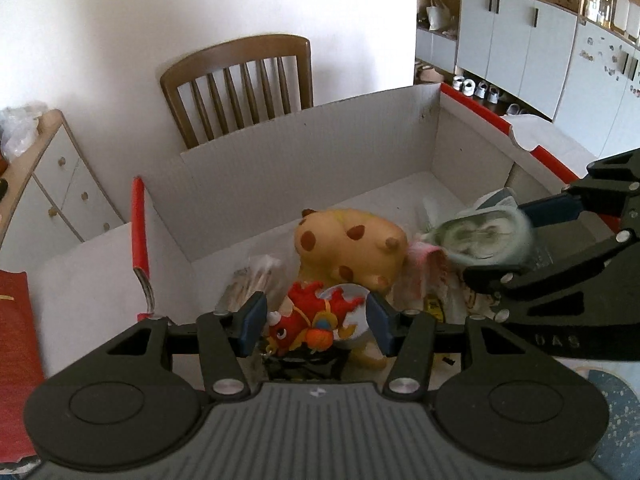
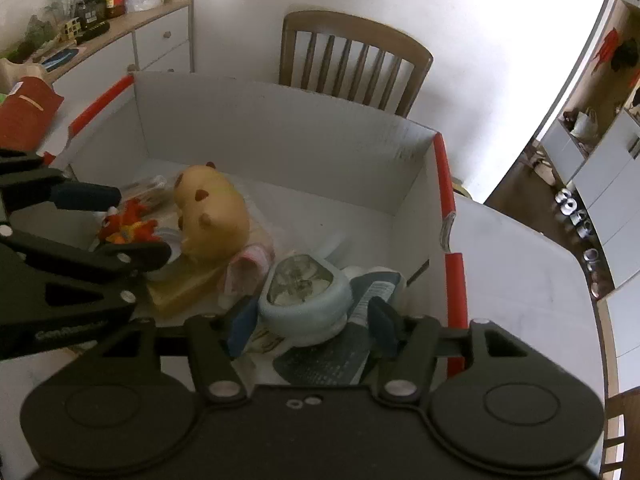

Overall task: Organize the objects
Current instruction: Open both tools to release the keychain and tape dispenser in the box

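A white cardboard box (image 1: pixel 304 148) with red edges holds several objects. A yellow spotted plush (image 1: pixel 352 248) lies in its middle, also in the right wrist view (image 2: pixel 212 212). My left gripper (image 1: pixel 316 324) is open, its blue pads on either side of a red dragon toy (image 1: pixel 308 320), not touching it. My right gripper (image 2: pixel 308 320) is open around a pale blue cat-shaped case (image 2: pixel 304 292); that case also shows in the left wrist view (image 1: pixel 480 240) between the right gripper's fingers. The dragon shows in the right wrist view (image 2: pixel 128 228).
A pink cloth (image 2: pixel 248 268), a dark packet (image 2: pixel 340 344) and a clear bag of sticks (image 1: pixel 252 280) lie in the box. A wooden chair (image 1: pixel 240 84) stands behind it. A red bag (image 2: pixel 28 112) sits at left, and a white dresser (image 2: pixel 160 40) beyond.
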